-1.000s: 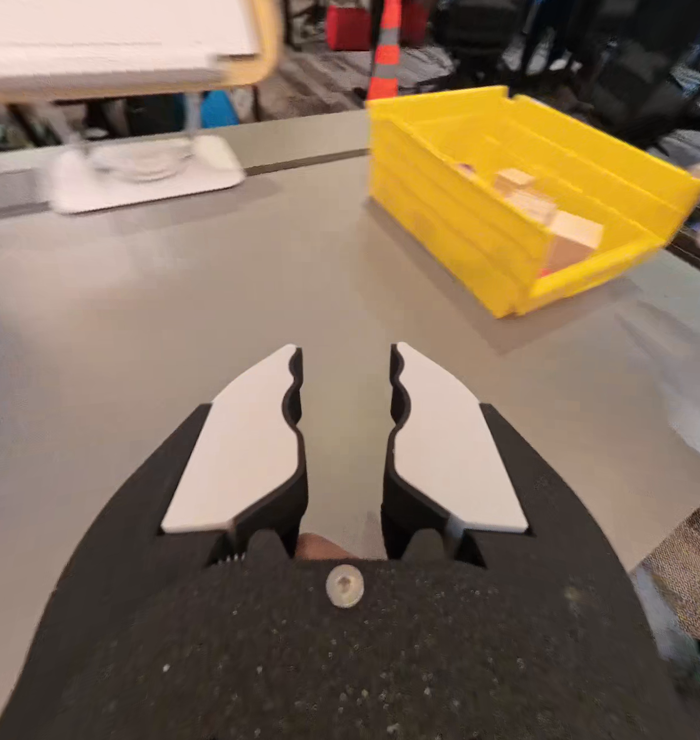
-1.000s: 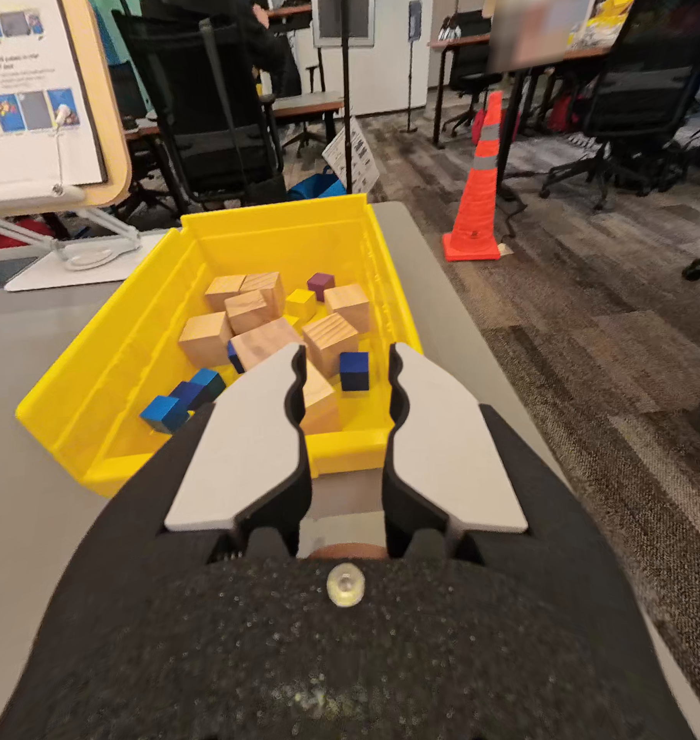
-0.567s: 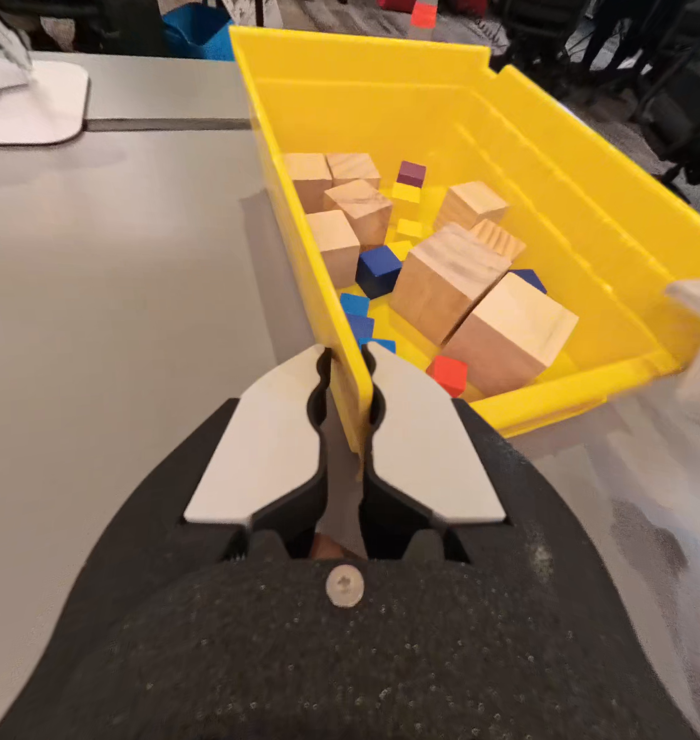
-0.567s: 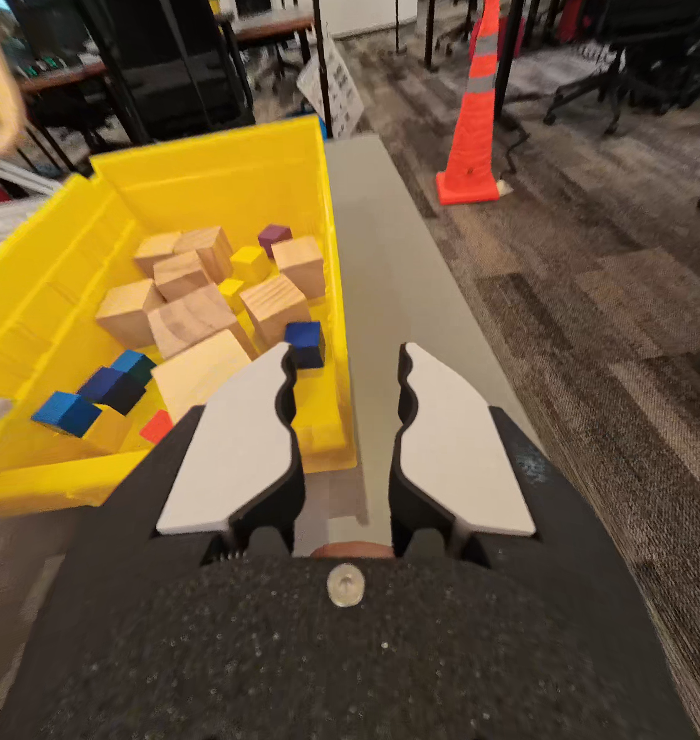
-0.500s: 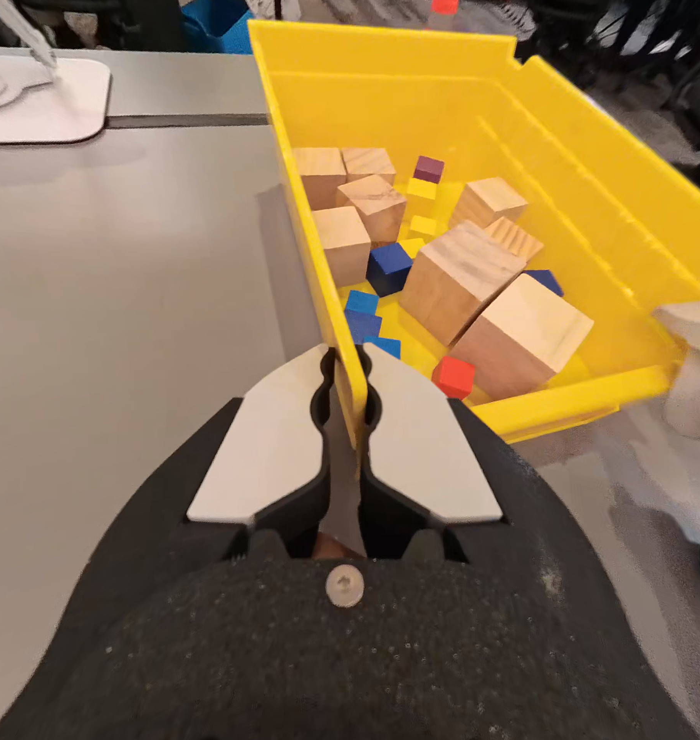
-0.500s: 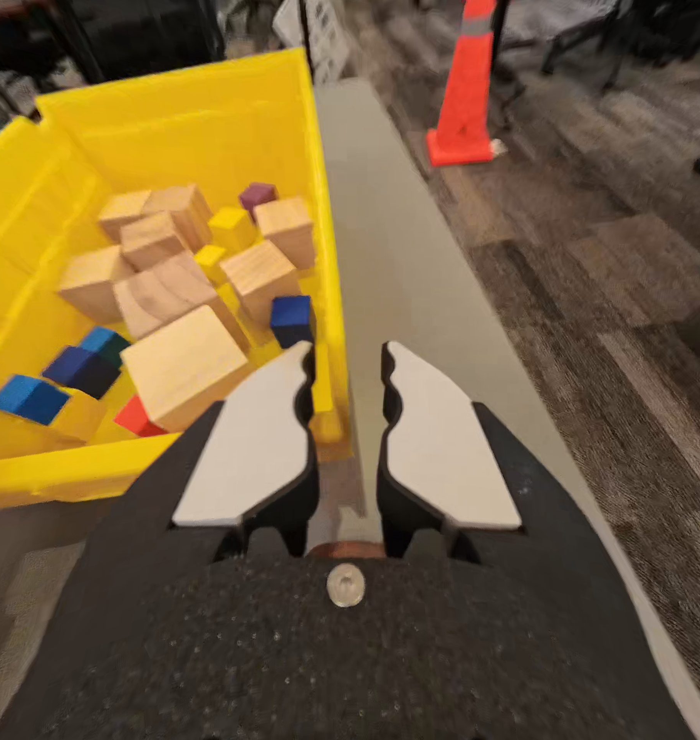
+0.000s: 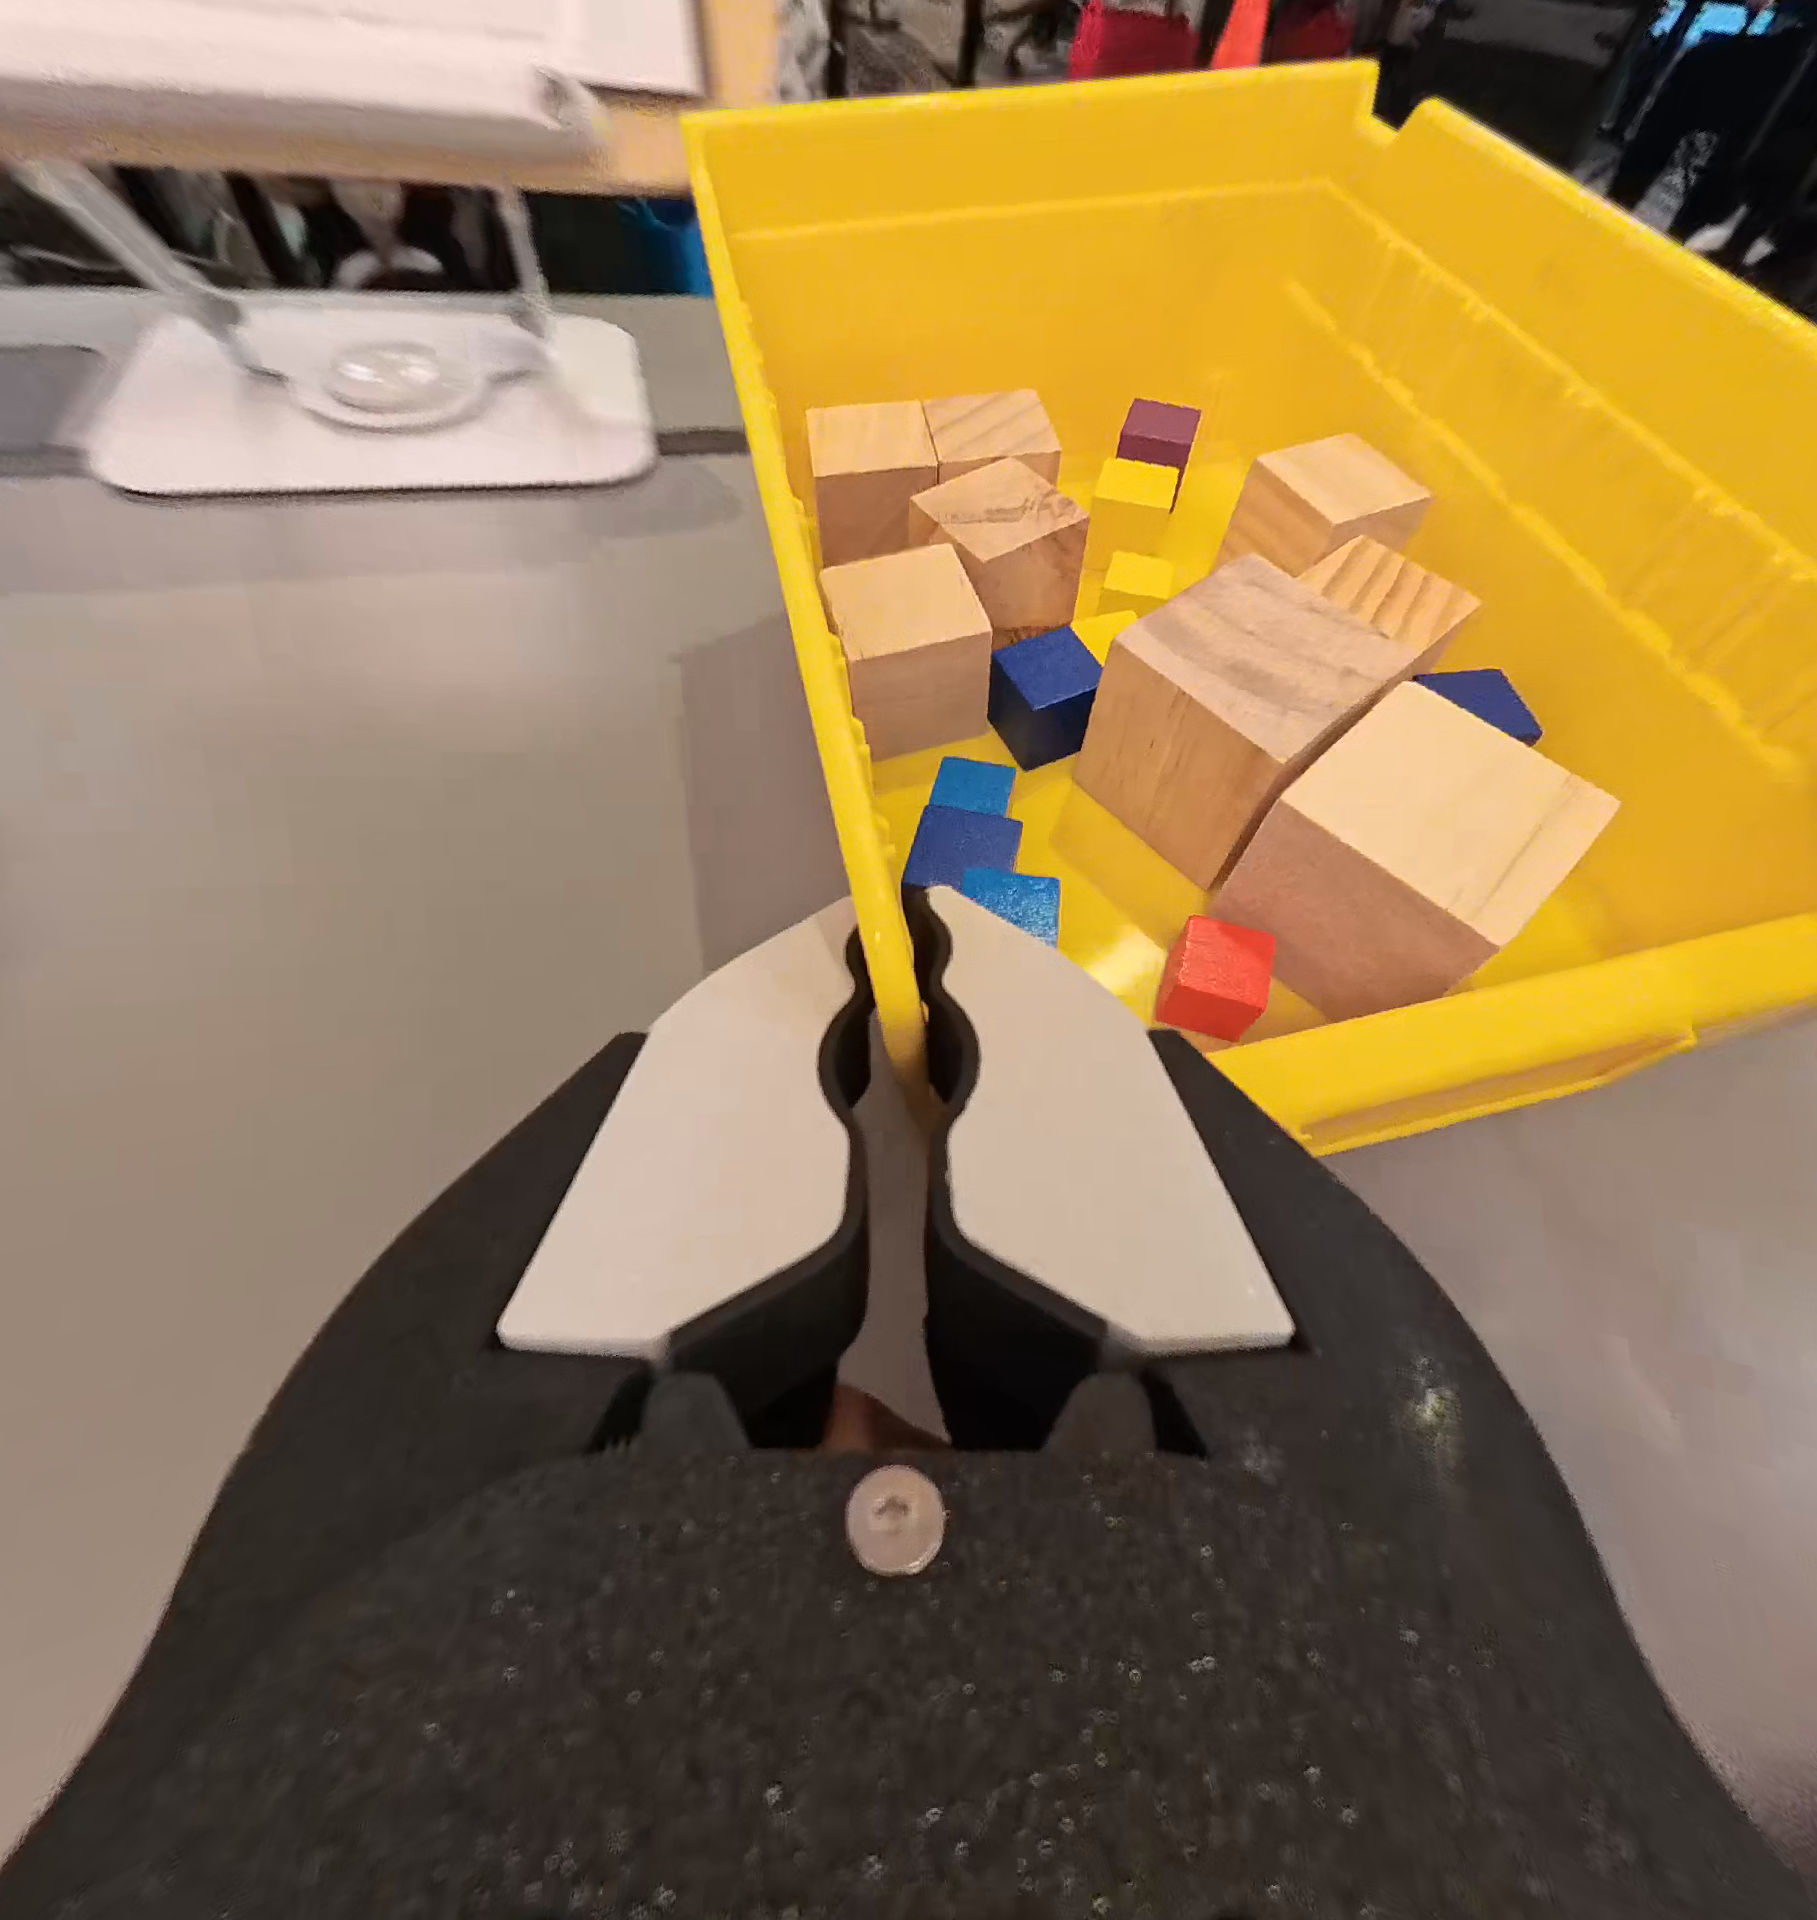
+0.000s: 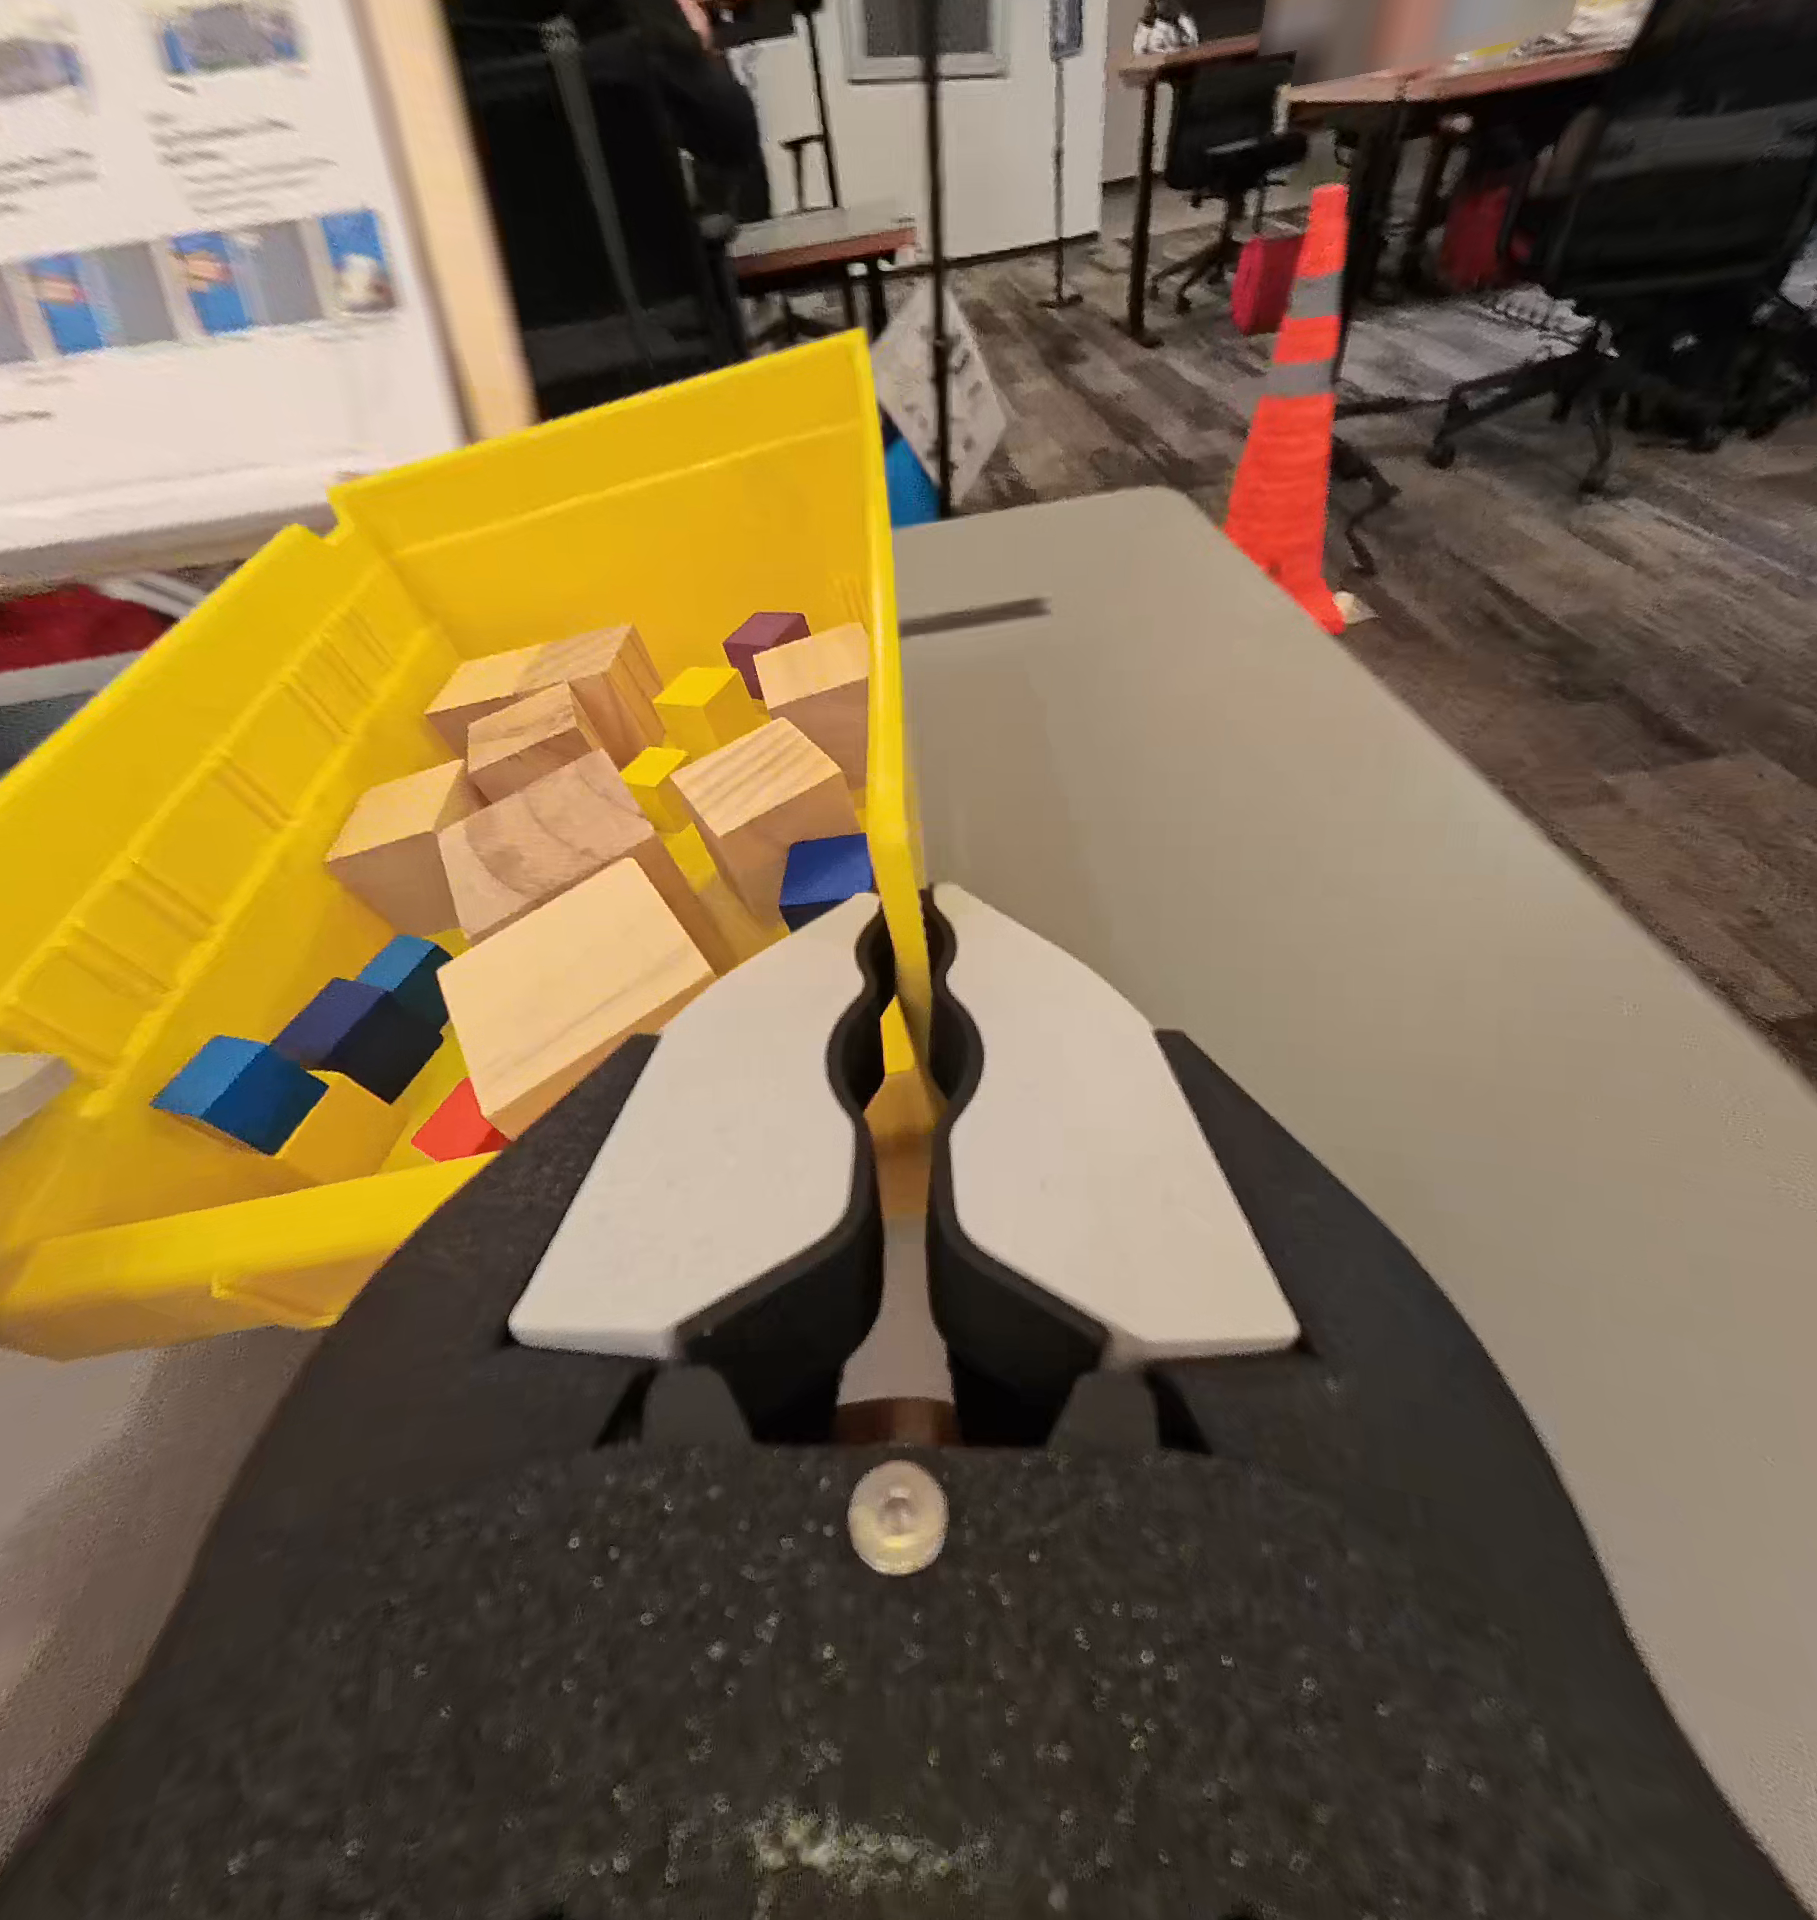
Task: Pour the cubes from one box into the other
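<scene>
Both tools have closed in on the yellow box (image 7: 1486, 1049) since a second ago, left tool (image 7: 891, 971) pinching its left wall and right tool (image 8: 909, 935) its right, so lifting looks next; the cubes (image 7: 1236, 707) sit inside it on the grey worktop (image 7: 312, 831), an orange cone (image 8: 1293, 416) beyond.

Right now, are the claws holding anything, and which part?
Yes. Both hold the yellow box of cubes: the left claw pinches its left side wall, the right claw its right side wall, near the front corners.
</scene>
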The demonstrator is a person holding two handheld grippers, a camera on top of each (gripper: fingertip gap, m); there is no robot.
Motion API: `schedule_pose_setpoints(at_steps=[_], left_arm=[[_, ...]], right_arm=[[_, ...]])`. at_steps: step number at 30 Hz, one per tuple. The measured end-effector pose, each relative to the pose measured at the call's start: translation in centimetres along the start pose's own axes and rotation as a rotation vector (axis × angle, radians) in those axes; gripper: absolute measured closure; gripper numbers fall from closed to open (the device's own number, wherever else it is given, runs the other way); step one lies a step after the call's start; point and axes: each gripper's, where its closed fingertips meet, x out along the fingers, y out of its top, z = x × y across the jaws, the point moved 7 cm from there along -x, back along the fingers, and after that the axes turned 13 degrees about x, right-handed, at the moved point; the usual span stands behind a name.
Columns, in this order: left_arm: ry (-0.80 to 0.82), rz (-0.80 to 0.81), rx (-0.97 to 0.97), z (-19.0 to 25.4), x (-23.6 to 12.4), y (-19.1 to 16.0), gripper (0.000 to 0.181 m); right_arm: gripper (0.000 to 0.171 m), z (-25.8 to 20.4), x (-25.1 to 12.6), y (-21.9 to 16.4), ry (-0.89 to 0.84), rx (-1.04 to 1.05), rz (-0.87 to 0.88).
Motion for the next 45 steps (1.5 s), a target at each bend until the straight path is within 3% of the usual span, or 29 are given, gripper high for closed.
schedule_pose_setpoints(at_steps=[6,11,14,17,20,22,26,29,32,34,35,36,38,45], left_arm=[[0.153,-0.026,0.028,-12.0,-4.4,-2.0,0.177],[0.183,-0.093,0.071,-19.1,-5.6,-6.1,0.178],[0.210,-0.092,0.031,-21.6,-5.8,-8.1,0.177],[0.035,-0.120,-0.064,-22.3,-6.7,-8.2,0.162],[-0.111,-0.040,-0.177,-23.8,-12.0,-8.1,0.150],[-0.124,0.014,-0.242,-26.5,-16.2,-9.1,0.142],[0.193,0.040,-0.253,-36.5,-20.7,-12.9,0.142],[0.355,-0.131,-0.192,-42.4,-19.5,-14.9,0.133],[0.391,-0.150,-0.165,-45.6,-16.3,-14.1,0.131],[0.390,-0.155,-0.146,-47.0,-13.8,-13.4,0.134],[0.354,-0.170,-0.153,-47.3,-12.7,-13.4,0.143],[0.310,-0.173,-0.171,-47.3,-11.9,-13.4,0.166],[0.279,-0.162,-0.208,-46.9,-11.9,-13.4,0.175],[0.425,-0.192,-0.177,-40.8,-19.5,-16.2,0.177]], right_arm=[[0.169,-11.8,1.2,-5.4,0.113,0.047,-0.059],[0.169,-18.1,1.4,-11.6,0.120,0.040,-0.165],[0.168,-20.3,1.2,-12.9,0.132,-0.040,-0.189],[0.161,-20.8,1.0,-12.9,0.174,-0.057,-0.220],[0.143,-20.1,-0.9,-11.8,0.322,-0.040,-0.252],[0.141,-19.6,-2.4,-10.9,0.434,-0.049,-0.256],[0.137,-20.0,-3.5,-9.9,0.493,-0.072,-0.261],[0.137,-22.9,-5.0,-10.7,0.576,-0.138,-0.277],[0.136,-26.3,-6.9,-13.5,0.694,-0.212,-0.373],[0.136,-28.1,-8.0,-15.6,0.753,-0.244,-0.434],[0.136,-28.7,-8.4,-16.5,0.773,-0.259,-0.460],[0.136,-29.3,-8.8,-17.4,0.785,-0.273,-0.487],[0.136,-30.1,-9.3,-18.3,0.795,-0.281,-0.513],[0.130,-33.8,-10.3,-19.7,0.763,-0.339,-0.430]])
